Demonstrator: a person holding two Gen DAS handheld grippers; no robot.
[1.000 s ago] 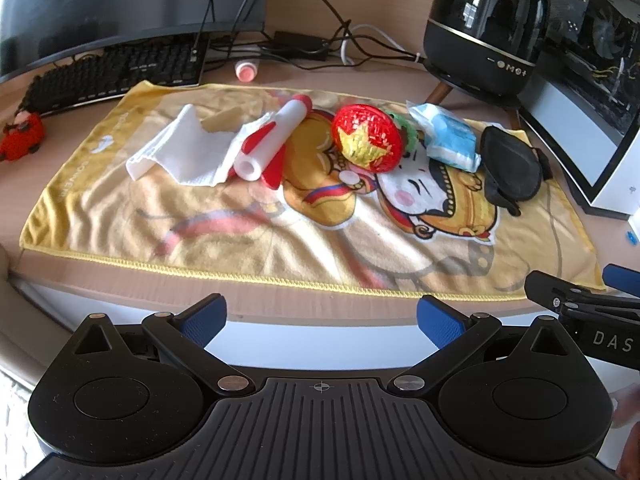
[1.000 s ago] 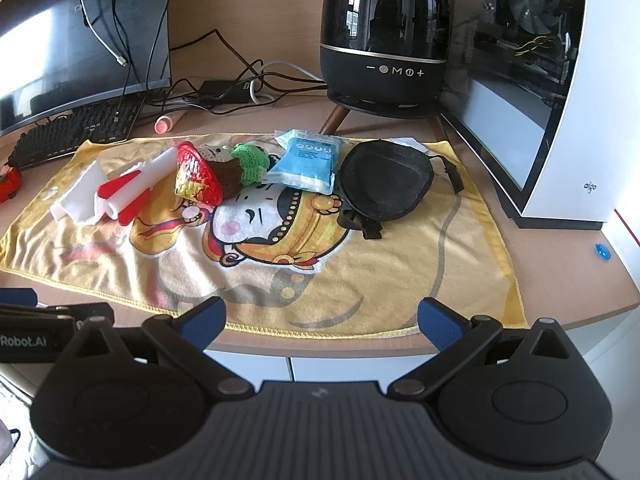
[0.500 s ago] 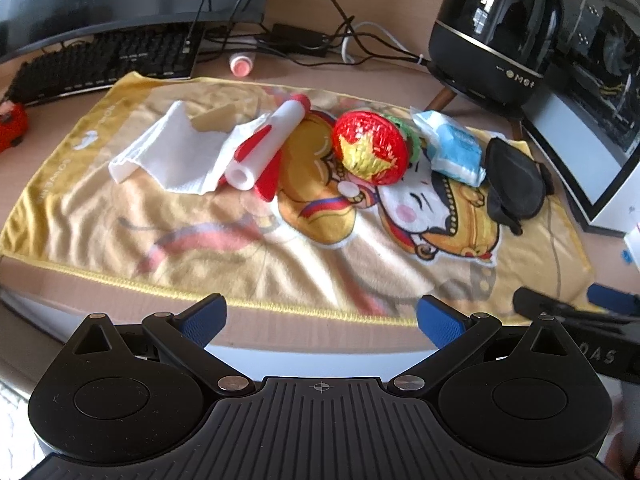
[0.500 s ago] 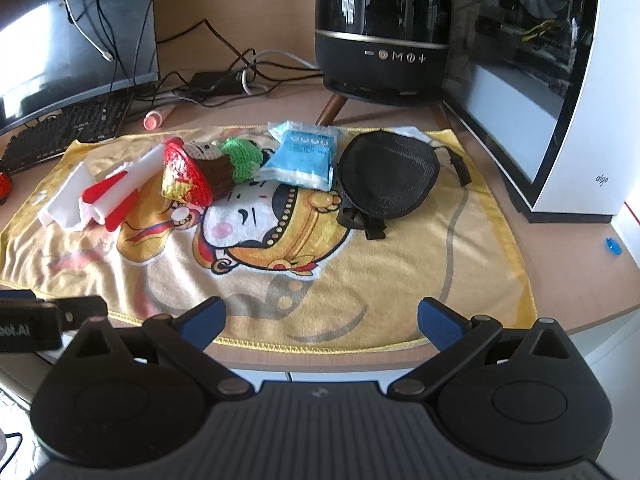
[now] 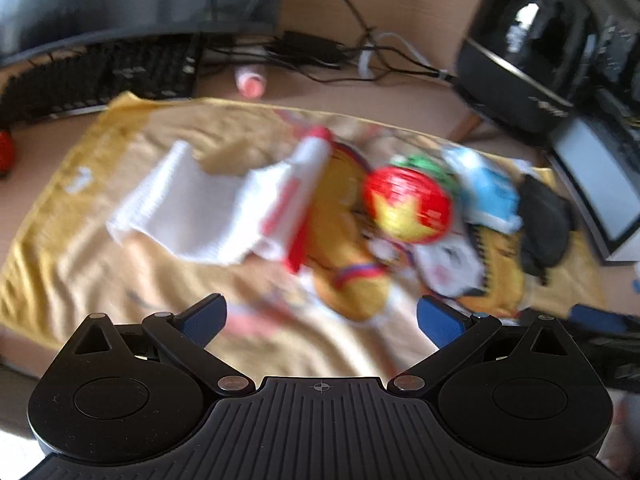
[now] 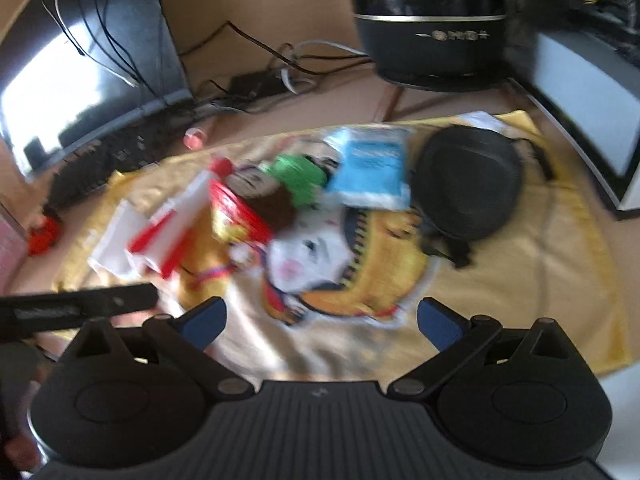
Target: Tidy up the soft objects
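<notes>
Both claws are released and hold nothing: left claw (image 5: 322, 318), right claw (image 6: 322, 316), above the desk's front edge. The soft objects lie bunched along the yellow towel's (image 6: 540, 280) rear half: white cloth (image 5: 188, 208), red toy (image 5: 408, 210), black pouch (image 6: 468, 184). Step in hand is likely approach; choose one item and close squarely.

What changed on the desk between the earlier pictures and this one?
Only the grippers moved. The left gripper and right gripper have both advanced over the near edge of the yellow towel, jaws open, holding nothing; the blur shows they are moving. Nothing was taken or let go. The white cloth, red-and-white roll, red toy, blue packet and black pouch lie as before.
</notes>
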